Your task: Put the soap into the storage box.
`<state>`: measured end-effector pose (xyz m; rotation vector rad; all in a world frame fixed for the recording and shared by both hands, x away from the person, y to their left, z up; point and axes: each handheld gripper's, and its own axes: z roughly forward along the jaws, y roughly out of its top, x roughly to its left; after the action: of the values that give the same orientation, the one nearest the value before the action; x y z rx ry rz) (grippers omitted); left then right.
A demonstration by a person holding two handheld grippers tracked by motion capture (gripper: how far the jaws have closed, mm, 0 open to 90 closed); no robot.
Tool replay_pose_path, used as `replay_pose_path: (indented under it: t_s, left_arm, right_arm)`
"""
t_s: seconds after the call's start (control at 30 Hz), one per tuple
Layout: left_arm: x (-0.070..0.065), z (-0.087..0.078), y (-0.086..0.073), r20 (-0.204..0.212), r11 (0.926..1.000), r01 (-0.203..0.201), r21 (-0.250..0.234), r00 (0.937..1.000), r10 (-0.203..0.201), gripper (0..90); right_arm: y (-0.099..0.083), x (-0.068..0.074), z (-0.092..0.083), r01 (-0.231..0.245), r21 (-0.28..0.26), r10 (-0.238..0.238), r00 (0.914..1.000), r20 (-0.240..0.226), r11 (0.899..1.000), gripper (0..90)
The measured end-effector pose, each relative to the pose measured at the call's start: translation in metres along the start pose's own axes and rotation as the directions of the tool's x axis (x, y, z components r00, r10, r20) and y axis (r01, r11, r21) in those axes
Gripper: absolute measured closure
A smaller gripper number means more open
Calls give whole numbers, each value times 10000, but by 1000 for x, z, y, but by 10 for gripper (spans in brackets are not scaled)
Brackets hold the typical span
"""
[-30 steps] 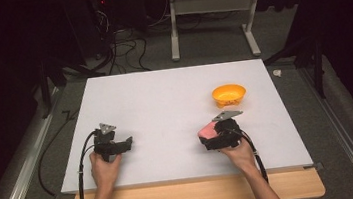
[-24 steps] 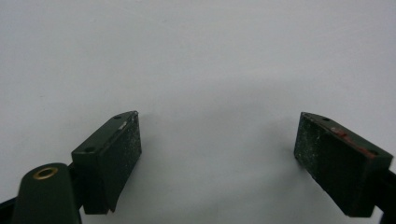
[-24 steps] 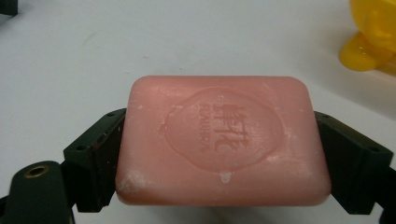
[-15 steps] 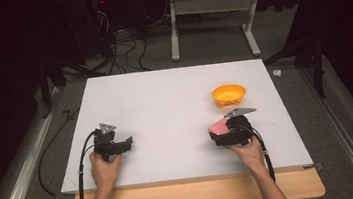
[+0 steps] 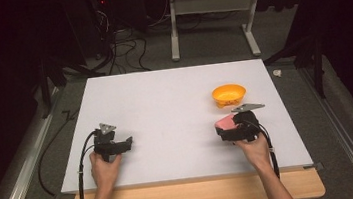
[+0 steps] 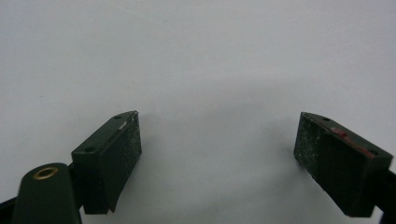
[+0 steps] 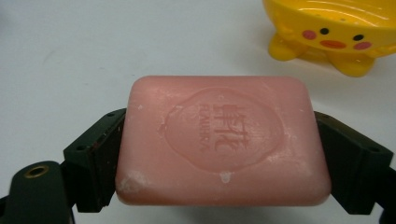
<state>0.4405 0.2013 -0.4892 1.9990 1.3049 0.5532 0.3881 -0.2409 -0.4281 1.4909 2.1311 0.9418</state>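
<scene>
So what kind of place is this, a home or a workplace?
Probably a lab or recording studio, not a home: a bare white table with dark surroundings, loose cables on the floor, and a metal stand behind it.

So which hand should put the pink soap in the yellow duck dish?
The right one, most likely. Its tongs already grip the soap, and the dish sits just beyond them. The left tongs are open, holding nothing, far across the table.

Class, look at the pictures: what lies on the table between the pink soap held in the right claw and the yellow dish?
Nothing: in the right gripper view, only bare white table separates the pink soap, clamped in the right claw, from the yellow dish.
</scene>
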Motion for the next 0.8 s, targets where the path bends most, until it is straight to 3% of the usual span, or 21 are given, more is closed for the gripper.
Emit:
replay_pose_path:
  t_s: [0.5,0.8]
  left_arm:
    - [0,0,0,0,10000,-23,20,10000,23,153]
    - [0,0,0,-1,10000,-7,9,10000,7,153]
  right_arm:
    - [18,-13,-8,-317,-49,319,9984,457,9995,136]
    - [26,-18,-7,-784,-65,787,9948,652,9969,136]
